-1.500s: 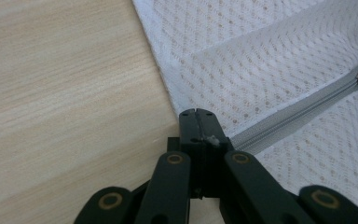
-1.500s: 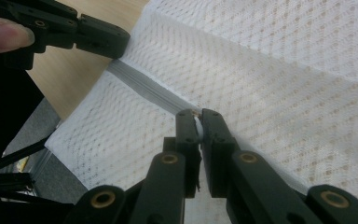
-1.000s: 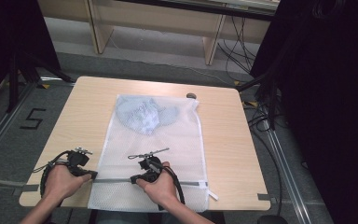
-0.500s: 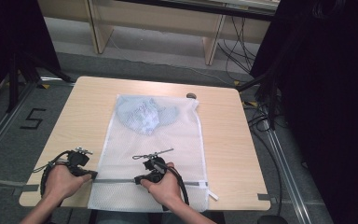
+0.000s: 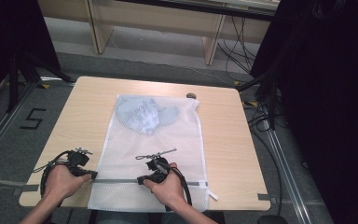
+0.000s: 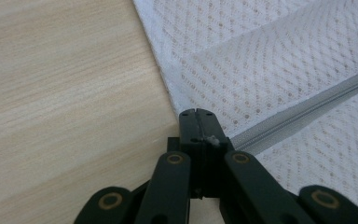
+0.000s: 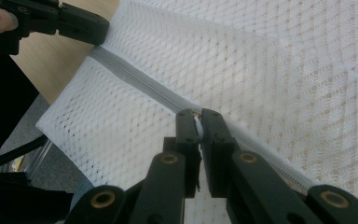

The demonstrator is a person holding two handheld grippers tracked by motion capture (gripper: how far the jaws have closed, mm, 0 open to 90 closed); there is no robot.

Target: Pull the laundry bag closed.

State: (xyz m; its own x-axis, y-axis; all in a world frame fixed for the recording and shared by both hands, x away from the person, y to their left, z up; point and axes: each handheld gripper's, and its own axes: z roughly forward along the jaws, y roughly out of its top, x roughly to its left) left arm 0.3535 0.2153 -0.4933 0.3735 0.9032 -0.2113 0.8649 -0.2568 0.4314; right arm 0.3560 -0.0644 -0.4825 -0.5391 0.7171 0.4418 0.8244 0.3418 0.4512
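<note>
A white mesh laundry bag lies flat on the wooden table, with a light blue garment inside its far end. A grey zipper runs across the bag's near end. My left gripper is shut on the bag's left edge where the zipper ends. My right gripper sits on the zipper line, jaws shut on the small white zipper pull. In the right gripper view the zipper leads away to the left gripper.
A small dark object rests at the table's far edge, near the bag's far right corner. Both hands are close to the table's front edge. Cables trail on the floor to the right, and a "5" is marked on the floor at left.
My right gripper has slid a little to the right along the zipper. The left gripper and the bag have stayed put.
</note>
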